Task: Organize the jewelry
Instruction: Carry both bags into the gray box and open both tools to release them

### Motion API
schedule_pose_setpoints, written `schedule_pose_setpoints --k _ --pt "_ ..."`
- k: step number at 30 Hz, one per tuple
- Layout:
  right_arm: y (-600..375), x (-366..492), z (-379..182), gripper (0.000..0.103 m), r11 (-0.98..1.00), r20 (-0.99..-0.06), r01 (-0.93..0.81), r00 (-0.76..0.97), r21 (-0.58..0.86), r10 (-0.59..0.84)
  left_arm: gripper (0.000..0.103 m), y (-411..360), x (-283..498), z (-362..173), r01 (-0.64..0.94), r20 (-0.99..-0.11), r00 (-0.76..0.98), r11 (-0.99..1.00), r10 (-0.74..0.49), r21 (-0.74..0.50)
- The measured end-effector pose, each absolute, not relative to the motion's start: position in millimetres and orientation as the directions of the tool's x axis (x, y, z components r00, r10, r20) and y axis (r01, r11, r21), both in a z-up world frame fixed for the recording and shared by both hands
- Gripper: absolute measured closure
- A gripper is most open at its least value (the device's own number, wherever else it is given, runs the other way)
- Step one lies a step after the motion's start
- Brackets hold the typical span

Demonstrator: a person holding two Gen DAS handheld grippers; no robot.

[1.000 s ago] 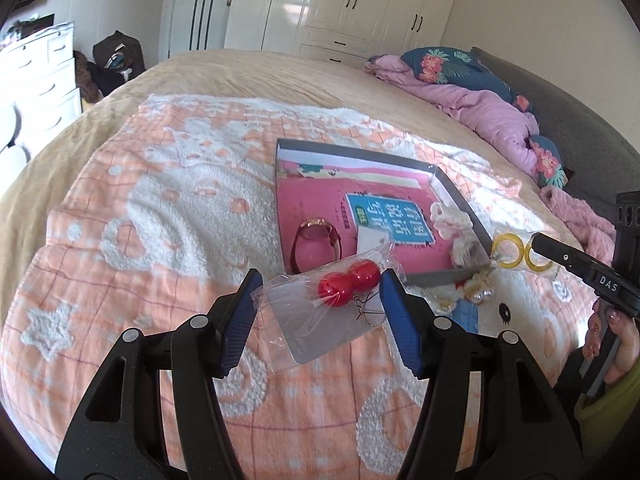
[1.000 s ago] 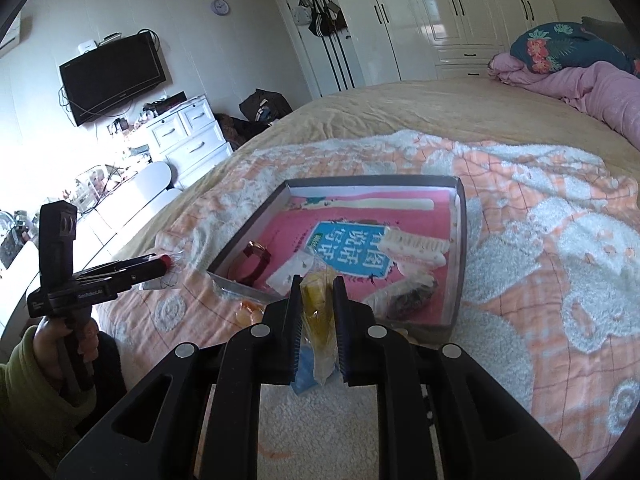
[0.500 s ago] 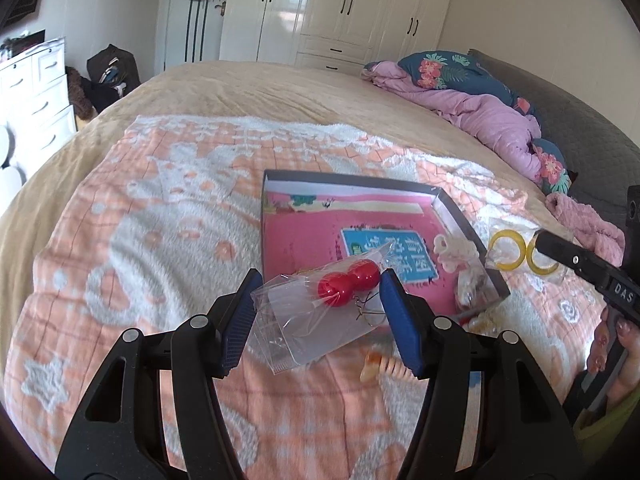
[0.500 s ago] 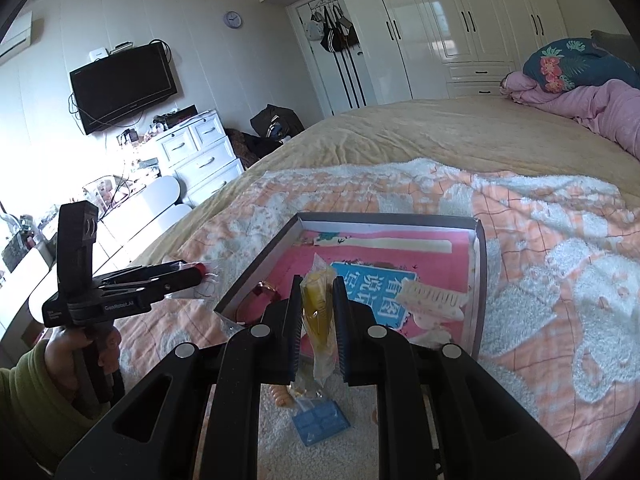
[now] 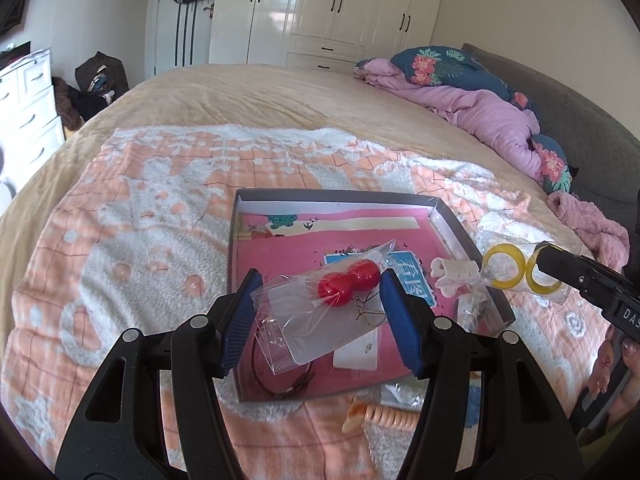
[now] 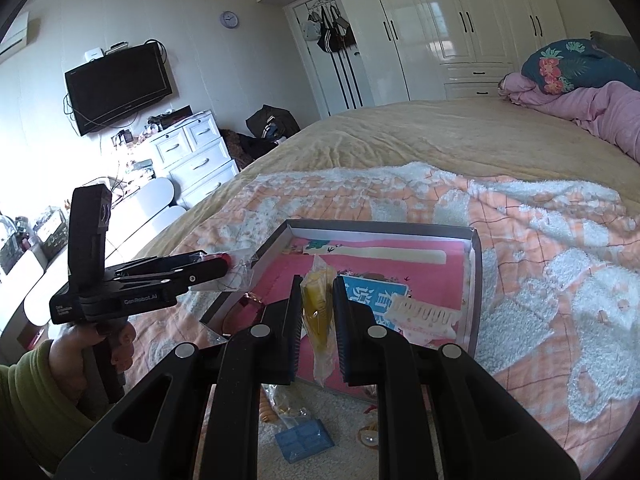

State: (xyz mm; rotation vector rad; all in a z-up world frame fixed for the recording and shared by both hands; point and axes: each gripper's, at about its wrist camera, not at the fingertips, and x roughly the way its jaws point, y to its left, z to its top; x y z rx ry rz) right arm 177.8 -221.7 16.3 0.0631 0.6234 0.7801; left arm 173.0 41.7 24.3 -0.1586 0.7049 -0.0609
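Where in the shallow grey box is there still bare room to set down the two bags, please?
The shallow grey box is free across its far half, between the cream strip and the blue label. Its near left corner holds a dark bracelet, and the right side a white comb clip; both are crowded.

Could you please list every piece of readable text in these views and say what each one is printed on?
"GenRobot.AI": side of the left gripper, seen from the right wrist.
"DAS": a cut-off fragment on the right gripper body, left wrist view.
Large Chinese characters on the blue label inside the box: too distorted to read.
Small print on the left gripper's body: too small.
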Motion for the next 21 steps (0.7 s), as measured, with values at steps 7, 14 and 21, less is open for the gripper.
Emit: schedule_pose_setpoints --k 7,14,21 --pt "-217 190 10 0.089 0.718 -0.515 -0.636 0.530 0.284 0.674 0.050 39 191 10 0.007 -0.663 0.741 0.988 -0.109 -0.156" --pt "-209 201 7 0.089 0.718 -0.527 -0.638 0.524 0.278 0.669 0.050 38 204 -5 0.025 -0.677 0.727 0.990 -0.112 -0.137" --pt "-197 218 -6 0.089 0.714 -0.554 -0.633 0.495 0.298 0.670 0.050 41 215 -20 0.019 -0.702 0.706 0.993 -0.095 -0.115"
